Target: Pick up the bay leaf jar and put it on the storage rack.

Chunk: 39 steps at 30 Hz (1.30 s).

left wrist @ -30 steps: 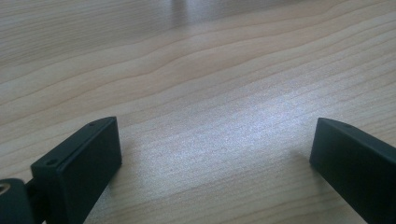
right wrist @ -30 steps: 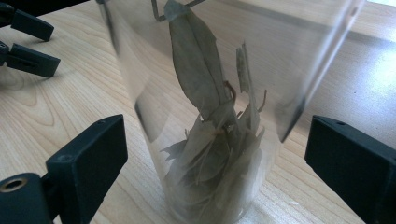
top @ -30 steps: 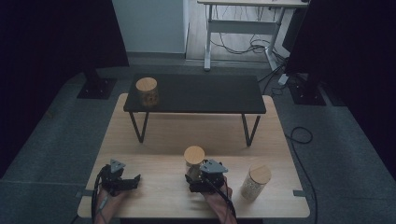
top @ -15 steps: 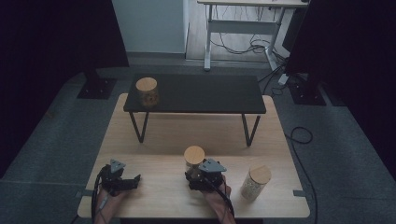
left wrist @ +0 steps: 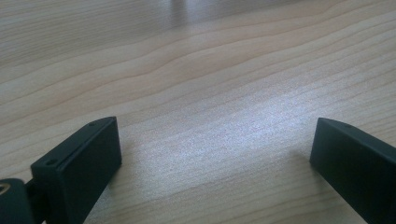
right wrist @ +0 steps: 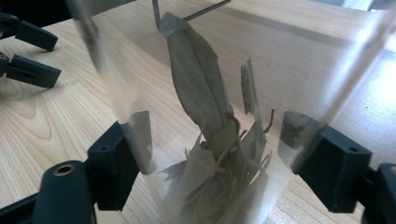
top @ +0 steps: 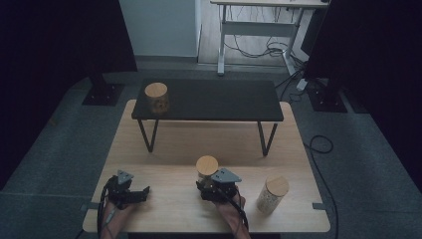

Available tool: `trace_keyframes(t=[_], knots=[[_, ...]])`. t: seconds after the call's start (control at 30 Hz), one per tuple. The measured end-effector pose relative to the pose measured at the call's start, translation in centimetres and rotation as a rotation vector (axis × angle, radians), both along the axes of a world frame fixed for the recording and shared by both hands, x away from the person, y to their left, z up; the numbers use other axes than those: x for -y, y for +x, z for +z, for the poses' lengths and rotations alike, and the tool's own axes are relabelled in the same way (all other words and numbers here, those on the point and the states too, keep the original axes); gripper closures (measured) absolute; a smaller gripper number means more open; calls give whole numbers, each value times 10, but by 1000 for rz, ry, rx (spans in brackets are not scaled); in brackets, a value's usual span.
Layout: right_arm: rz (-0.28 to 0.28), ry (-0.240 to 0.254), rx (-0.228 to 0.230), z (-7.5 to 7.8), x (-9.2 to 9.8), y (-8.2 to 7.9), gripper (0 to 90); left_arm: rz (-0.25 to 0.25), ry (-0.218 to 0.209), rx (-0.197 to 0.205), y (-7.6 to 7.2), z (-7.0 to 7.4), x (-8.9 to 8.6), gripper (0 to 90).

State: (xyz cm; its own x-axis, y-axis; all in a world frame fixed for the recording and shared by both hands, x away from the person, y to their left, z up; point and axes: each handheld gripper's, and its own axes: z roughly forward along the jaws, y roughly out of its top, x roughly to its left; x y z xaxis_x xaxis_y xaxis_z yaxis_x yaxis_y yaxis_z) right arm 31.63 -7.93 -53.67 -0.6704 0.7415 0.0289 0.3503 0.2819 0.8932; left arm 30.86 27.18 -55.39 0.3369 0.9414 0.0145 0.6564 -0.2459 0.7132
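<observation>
Our right gripper point(right wrist: 212, 154) has just been closing its jaws, and they now pinch the clear jar point(right wrist: 224, 116) low on its walls, one black pad on each side. A second ago the jaws stood wider around the same jar; otherwise the high view looks the same, with both hands and all three jars where they were. In the high view this jar point(top: 206, 169) stands near the middle of the counter's point(top: 164, 199) front half, just ahead of the right gripper point(top: 215, 186).

The jar is a see-through cylinder with a round wooden lid; inside lie dry, pale brown leaves, long and crumpled, heaped toward the bottom.

Our left gripper point(left wrist: 212, 154) rests with its jaws spread wide over bare, light wood grain, nothing between them. In the high view it point(top: 133, 193) sits at the counter's front left, well apart from the jar.

Around us: a second jar point(top: 271, 194) stands to the right, near the front edge. A low black table point(top: 219, 102) on thin metal legs stands on the counter's far half, carrying a third jar point(top: 156, 97) at its left end. Nothing stands between the held jar and the low table.
</observation>
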Motion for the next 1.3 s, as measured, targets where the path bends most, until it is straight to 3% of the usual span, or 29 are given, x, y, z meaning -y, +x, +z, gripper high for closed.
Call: trace_keyframes(t=[0.6,0.9,1.3], knots=[[-17,-23,13,3,-2,-4,253,0,0,0,0,0,0,17],[-23,-21,33,18,-2,-6,253,0,0,0,0,0,0,16],[-18,-24,25,29,-5,-4,253,0,0,0,0,0,0,16]])
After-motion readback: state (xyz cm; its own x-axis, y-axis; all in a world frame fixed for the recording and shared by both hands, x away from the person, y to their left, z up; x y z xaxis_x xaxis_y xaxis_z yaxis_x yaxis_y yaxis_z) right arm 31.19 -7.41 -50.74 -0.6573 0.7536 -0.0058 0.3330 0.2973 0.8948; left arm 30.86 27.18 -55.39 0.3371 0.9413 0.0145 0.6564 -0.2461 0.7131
